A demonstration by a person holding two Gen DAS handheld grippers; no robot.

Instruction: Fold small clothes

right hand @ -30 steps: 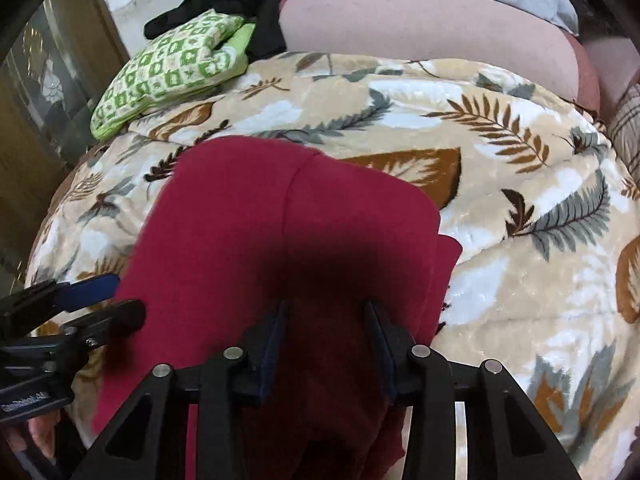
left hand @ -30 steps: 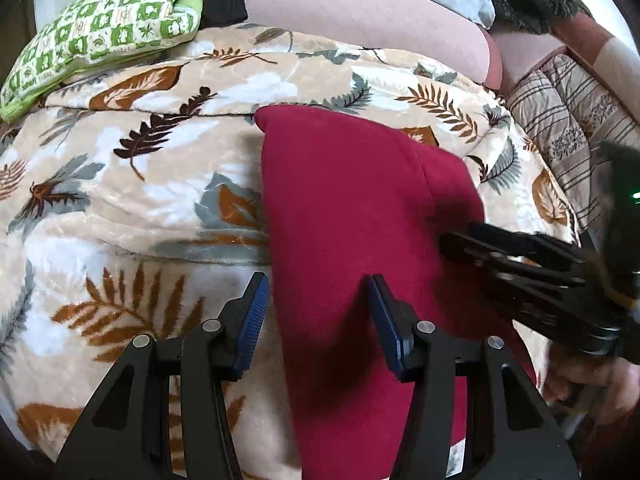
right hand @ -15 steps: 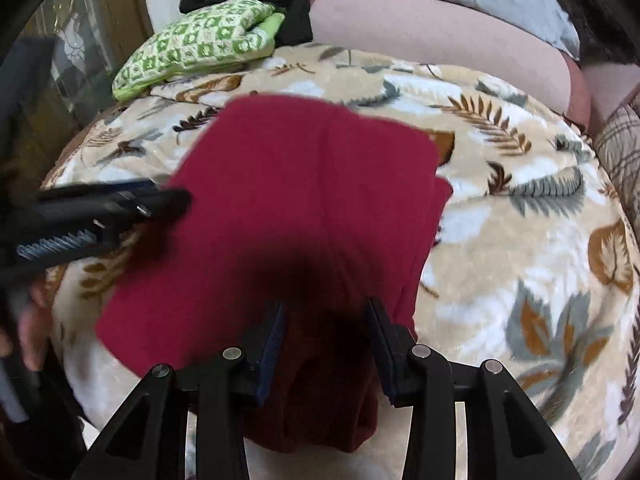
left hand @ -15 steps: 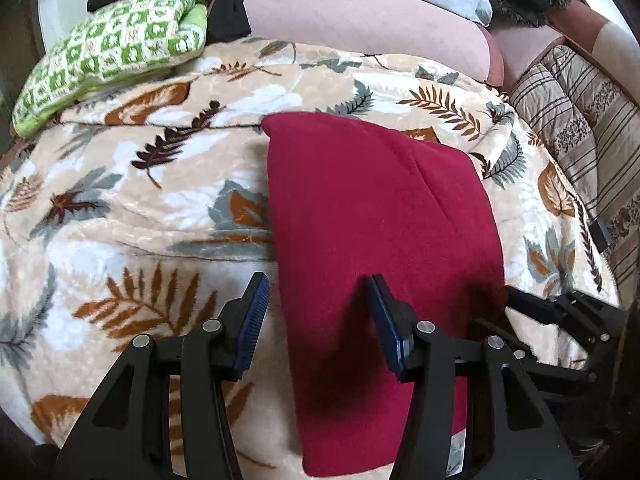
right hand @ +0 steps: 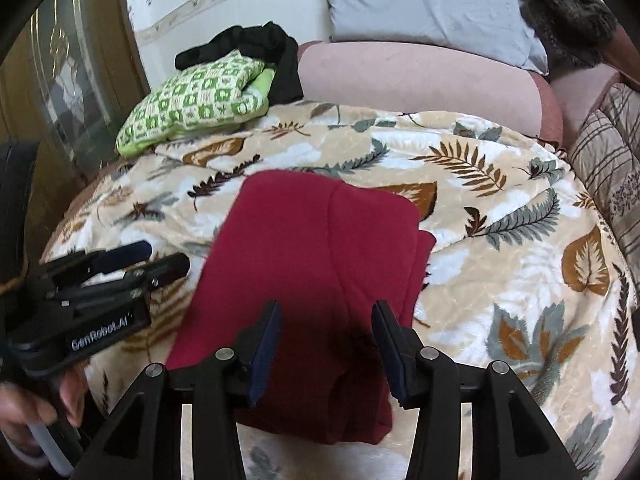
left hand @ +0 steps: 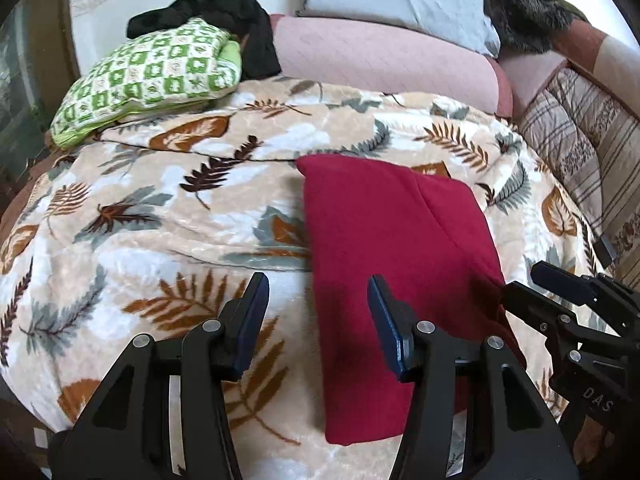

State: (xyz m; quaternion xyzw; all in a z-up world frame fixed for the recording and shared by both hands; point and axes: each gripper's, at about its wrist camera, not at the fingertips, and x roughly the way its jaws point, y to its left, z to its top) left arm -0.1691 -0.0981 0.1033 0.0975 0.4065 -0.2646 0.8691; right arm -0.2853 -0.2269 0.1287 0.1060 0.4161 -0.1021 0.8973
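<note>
1. The left gripper [left hand: 316,316] hangs over the leaf-pattern blanket [left hand: 160,216] with its jaws apart and nothing between them. Under its left pad lies bare blanket; its right pad stands over the left edge of the red garment [left hand: 396,264].

2. The red garment lies flat on the blanket as a folded rectangle. In both views its long axis runs from the near edge of the bed away toward the pink bolster [left hand: 380,60]. A fold line crosses it lengthwise, right of the middle.

3. The right gripper [right hand: 326,340] is over the near short end of the garment [right hand: 316,264]. Its jaws have just been opening; the pads are apart, above the cloth and not pressing on it, so it holds nothing.

4. My judgement: the garment is ahead of and below both tools. The right gripper is more central over it, and the left one sits at its left border. For a further fold across the long axis, both would take the near end and carry it away toward the bolster.
</note>
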